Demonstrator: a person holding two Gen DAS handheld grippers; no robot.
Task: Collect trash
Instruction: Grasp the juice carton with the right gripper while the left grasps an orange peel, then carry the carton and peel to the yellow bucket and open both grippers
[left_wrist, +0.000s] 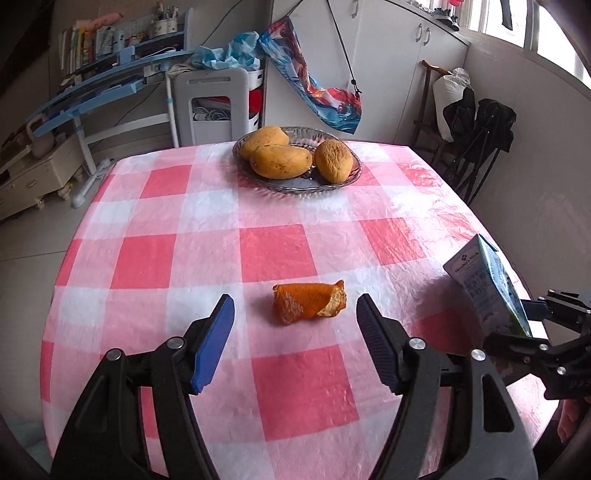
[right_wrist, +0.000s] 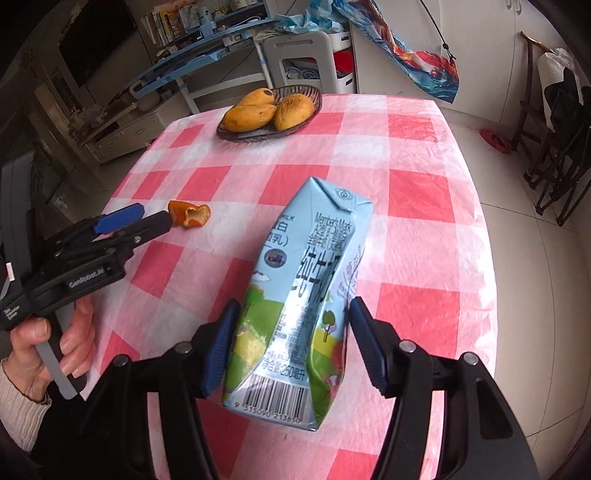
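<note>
An orange peel (left_wrist: 308, 301) lies on the pink checked tablecloth (left_wrist: 258, 221). My left gripper (left_wrist: 295, 314) is open, its blue pads on either side of the peel and a little short of it. In the right wrist view the peel (right_wrist: 190, 217) lies just past the left gripper's fingertips (right_wrist: 122, 218). My right gripper (right_wrist: 291, 321) is shut on a crumpled light-blue milk carton (right_wrist: 303, 295) and holds it above the table. The carton (left_wrist: 487, 288) also shows at the right edge of the left wrist view.
A glass dish (left_wrist: 347, 177) with three mangoes (left_wrist: 280, 160) stands at the table's far side. The table's right edge drops to a tiled floor (right_wrist: 535, 221). Folded chairs (left_wrist: 480, 136) and a shelf unit (left_wrist: 214, 99) stand beyond the table.
</note>
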